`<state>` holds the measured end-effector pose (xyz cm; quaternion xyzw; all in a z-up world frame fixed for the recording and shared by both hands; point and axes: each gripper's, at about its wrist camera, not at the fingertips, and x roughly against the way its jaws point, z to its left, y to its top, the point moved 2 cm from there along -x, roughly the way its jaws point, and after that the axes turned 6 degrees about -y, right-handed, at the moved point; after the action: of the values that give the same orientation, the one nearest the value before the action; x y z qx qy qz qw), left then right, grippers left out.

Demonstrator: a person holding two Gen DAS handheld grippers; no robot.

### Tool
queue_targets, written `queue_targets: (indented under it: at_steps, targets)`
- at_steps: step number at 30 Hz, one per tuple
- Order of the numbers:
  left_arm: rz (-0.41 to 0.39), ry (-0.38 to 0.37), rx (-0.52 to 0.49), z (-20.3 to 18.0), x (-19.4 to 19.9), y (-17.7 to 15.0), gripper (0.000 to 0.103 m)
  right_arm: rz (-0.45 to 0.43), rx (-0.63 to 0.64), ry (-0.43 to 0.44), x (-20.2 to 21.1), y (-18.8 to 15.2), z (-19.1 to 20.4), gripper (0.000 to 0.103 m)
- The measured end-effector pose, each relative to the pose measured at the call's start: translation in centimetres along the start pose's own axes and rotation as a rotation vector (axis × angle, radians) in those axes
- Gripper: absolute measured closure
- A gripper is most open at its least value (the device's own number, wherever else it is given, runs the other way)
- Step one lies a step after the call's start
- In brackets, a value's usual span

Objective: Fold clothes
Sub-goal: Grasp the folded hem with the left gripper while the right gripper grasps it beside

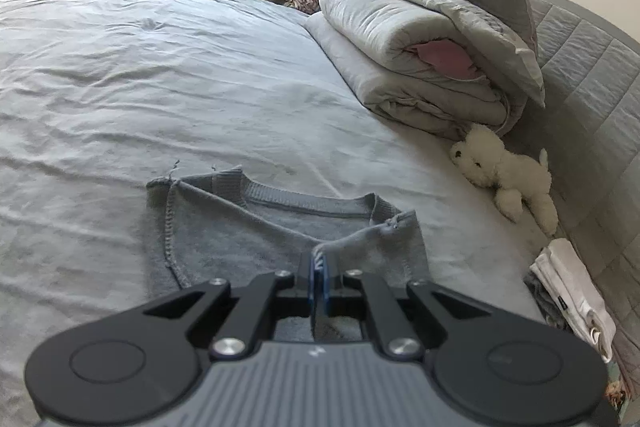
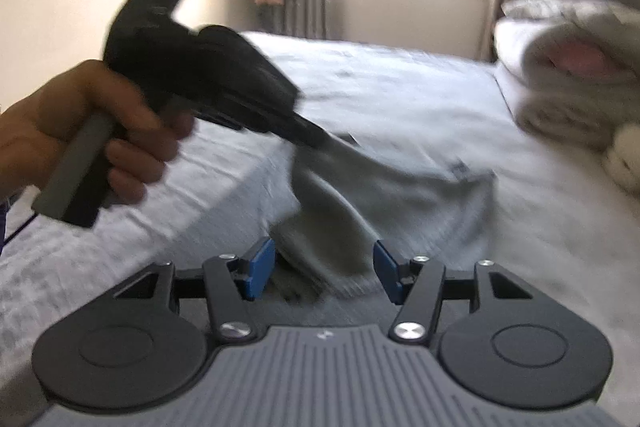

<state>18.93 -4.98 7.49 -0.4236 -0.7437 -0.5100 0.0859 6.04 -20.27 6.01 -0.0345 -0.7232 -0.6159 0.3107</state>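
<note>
The left tool (image 1: 319, 267) is pinching the grey sweater (image 1: 224, 227) to fold it, while the right tool (image 2: 324, 267) is hanging spread, gripping nothing.

Left tool (image 1: 319, 267) pinched tight on a fold of the grey sweater (image 1: 224, 231), jaws together, cloth pulled up into a ridge toward the blue pads. Sweater lies inside out on the bed (image 1: 140, 75), ribbed collar facing away. Folded grey duvet stack (image 1: 420, 39) far right, white plush dog (image 1: 504, 175) beside it, folded white cloth (image 1: 576, 291) at right edge.
</note>
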Motion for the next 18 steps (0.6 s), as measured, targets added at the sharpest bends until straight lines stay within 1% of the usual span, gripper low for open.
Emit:
queue_targets:
  at_steps: [3, 4, 5, 6, 8, 9, 11, 14, 16, 18]
  targets:
    - [0.010, 0.008, -0.002, 0.1, -0.1, -0.1, 0.099, 0.005, -0.002, 0.043, -1.9, 0.8, 1.2, 0.045]
    - [0.012, 0.012, -0.002, 0.2, -0.1, -0.1, 0.099, 0.027, 0.006, 0.038, -2.8, 0.8, 1.6, 0.060]
    - [0.014, 0.015, 0.001, 0.4, -0.1, -0.1, 0.099, 0.050, 0.015, 0.026, -3.5, 0.7, 1.8, 0.072]
    - [0.015, 0.019, 0.006, 0.6, -0.1, -0.1, 0.099, 0.073, 0.024, 0.014, -4.3, 0.6, 2.0, 0.089]
    - [0.014, 0.023, 0.017, 1.0, 0.0, 0.0, 0.099, 0.095, 0.015, 0.010, -5.0, 0.3, 1.9, 0.096]
    - [0.010, 0.028, 0.016, 1.2, 0.2, 0.0, 0.099, 0.091, 0.006, 0.012, -4.8, 0.2, 1.7, 0.098]
    - [0.004, 0.037, 0.015, 1.4, 0.4, 0.0, 0.099, 0.060, -0.013, 0.015, -3.7, 0.4, 1.4, 0.099]
    - [-0.005, 0.050, 0.012, 1.8, 0.8, 0.0, 0.099, 0.011, -0.026, 0.049, -1.9, 1.2, 1.0, 0.099]
    - [0.003, 0.086, -0.021, 2.2, 0.3, -0.6, 0.099, 0.006, -0.012, 0.078, -1.6, 1.4, 1.3, 0.099]
    - [0.012, 0.120, -0.054, 2.6, -0.2, -1.2, 0.099, 0.034, 0.018, 0.096, -2.0, 1.1, 1.8, 0.099]
